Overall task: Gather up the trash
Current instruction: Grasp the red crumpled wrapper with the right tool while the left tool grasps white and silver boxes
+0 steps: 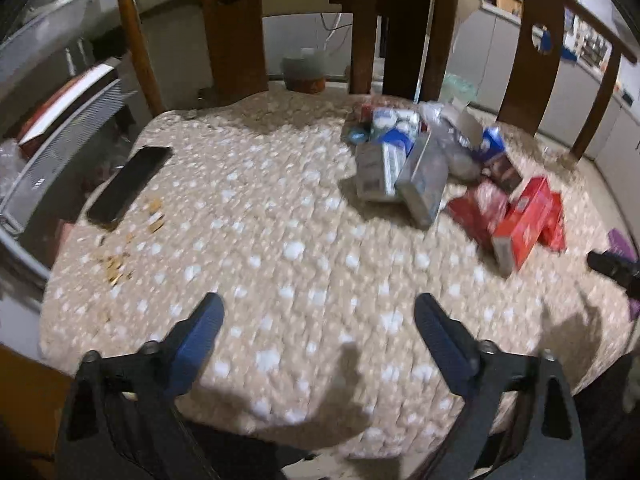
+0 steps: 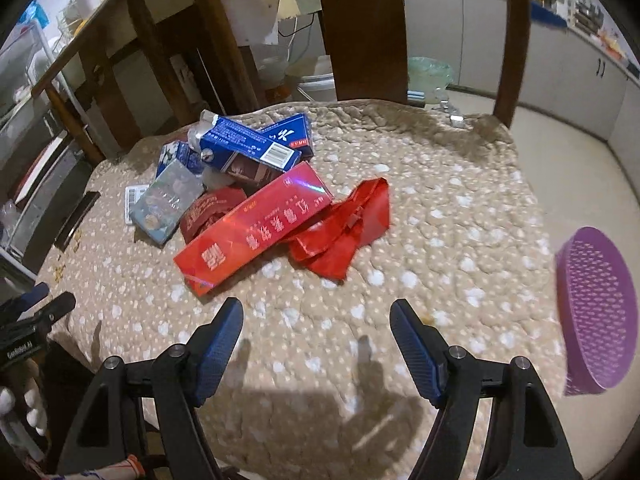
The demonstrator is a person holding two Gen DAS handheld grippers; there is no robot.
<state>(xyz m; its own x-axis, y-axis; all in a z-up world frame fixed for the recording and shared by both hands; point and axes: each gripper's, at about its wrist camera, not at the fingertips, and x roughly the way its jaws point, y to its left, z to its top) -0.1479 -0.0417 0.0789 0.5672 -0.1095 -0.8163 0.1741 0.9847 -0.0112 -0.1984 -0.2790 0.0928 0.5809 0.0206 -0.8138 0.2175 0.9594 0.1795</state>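
Surface: beige cushion (image 1: 280, 208) with white spots, looks like a chair seat, wooden slats (image 1: 236, 28) behind it up top
Trash: pile of boxes sits upper right in the left view, left of center in the right view
Red box (image 2: 256, 226): long, lying flat at the pile's near edge, crumpled red wrapper (image 2: 344, 232) touching its right side
Blue box (image 2: 244, 146): torn open, on top at the back of the pile
Grey box (image 2: 166, 202): tilted, left side of the pile
Phone (image 1: 130, 184): dark slab, left edge of the cushion, crumbs (image 1: 116, 268) just below it
Purple lid (image 2: 596, 312): round, far right, blurry
Left tongs (image 1: 318, 320): wide apart, nothing in them, low in frame over bare cushion
Right tongs (image 2: 316, 324): same deal, apart and empty, just below the red box
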